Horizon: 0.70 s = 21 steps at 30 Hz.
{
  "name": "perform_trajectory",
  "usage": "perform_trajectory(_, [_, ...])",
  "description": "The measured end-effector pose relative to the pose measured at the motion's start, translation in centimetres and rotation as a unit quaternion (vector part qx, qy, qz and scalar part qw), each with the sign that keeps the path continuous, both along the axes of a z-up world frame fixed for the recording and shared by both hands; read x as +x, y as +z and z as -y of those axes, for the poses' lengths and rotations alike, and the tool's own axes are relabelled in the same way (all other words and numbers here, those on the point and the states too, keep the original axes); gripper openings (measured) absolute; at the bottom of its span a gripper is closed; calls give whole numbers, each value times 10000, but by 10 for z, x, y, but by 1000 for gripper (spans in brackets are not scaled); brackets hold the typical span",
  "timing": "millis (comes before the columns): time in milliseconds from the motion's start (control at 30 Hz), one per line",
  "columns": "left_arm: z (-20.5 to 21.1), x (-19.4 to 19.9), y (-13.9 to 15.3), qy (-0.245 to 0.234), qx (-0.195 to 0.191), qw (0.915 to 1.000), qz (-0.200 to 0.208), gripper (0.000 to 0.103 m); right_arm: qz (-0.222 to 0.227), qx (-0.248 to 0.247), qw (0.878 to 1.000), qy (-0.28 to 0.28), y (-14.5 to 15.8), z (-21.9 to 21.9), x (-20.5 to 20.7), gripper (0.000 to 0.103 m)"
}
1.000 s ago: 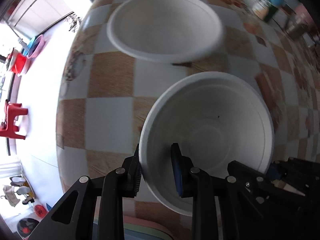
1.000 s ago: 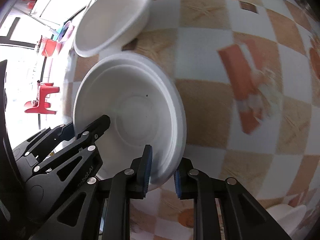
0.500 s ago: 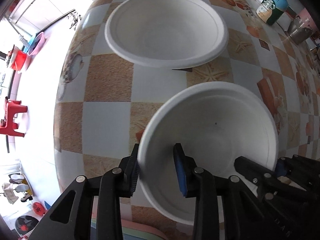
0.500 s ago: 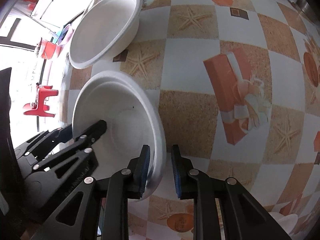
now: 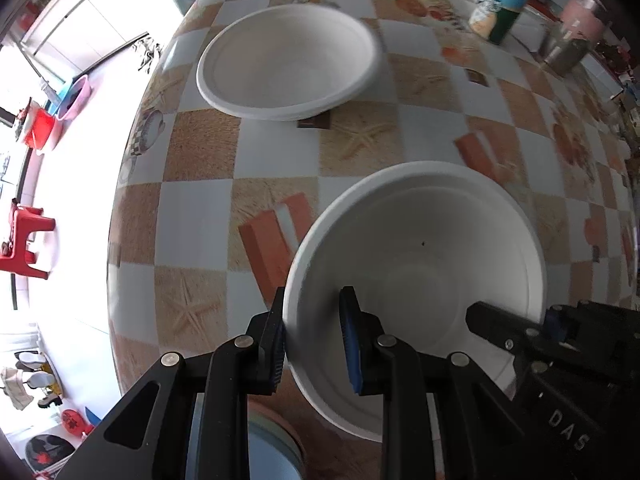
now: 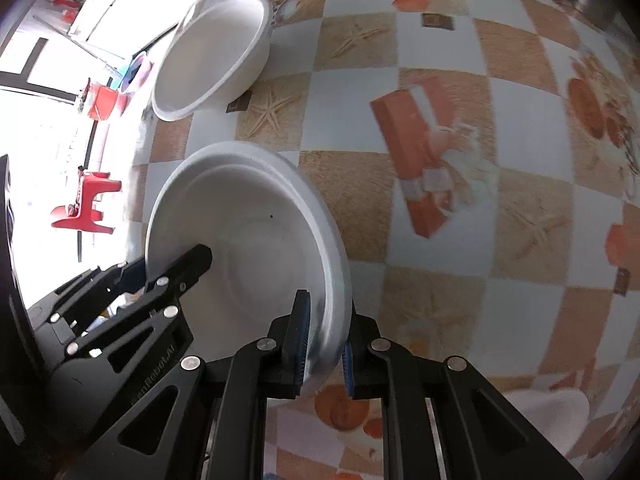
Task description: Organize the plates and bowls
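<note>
Your left gripper (image 5: 312,336) is clamped on the near-left rim of the round white paper bowl (image 5: 424,264), and your right gripper (image 6: 324,336) pinches the opposite rim (image 6: 336,300), so both hold that 1 bowl above the checkered orange-and-white tablecloth (image 5: 280,156). A 2nd round white paper bowl (image 5: 288,60) sits farther back on the cloth, apart from it.

Near bowl (image 5: 432,248): white, round, deep, with a flat rolled rim; empty apart from one small dark speck on the inner wall. Mouth up, slightly tilted, above the checkered tablecloth.

Far bowl (image 5: 288,60): same white type, empty, upright, resting on the tablecloth near the table edge, well apart from the near bowl.
</note>
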State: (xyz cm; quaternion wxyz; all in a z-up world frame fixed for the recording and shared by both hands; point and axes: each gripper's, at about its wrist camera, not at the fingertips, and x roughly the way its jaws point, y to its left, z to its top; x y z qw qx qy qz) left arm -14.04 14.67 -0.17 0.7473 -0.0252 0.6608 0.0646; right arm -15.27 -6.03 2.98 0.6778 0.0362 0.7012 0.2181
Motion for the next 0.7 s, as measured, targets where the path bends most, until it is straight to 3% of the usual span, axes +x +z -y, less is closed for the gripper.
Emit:
perform_trajectory(300, [45,-37,45,-452,-30,9988,179,27,83,-49,9996,-265,27,58,-35,17])
perform_trajectory(700, [131,-45,45,-1550,-355,9872,145,27,-24,-452,9925,-1137,38,148,-78,17])
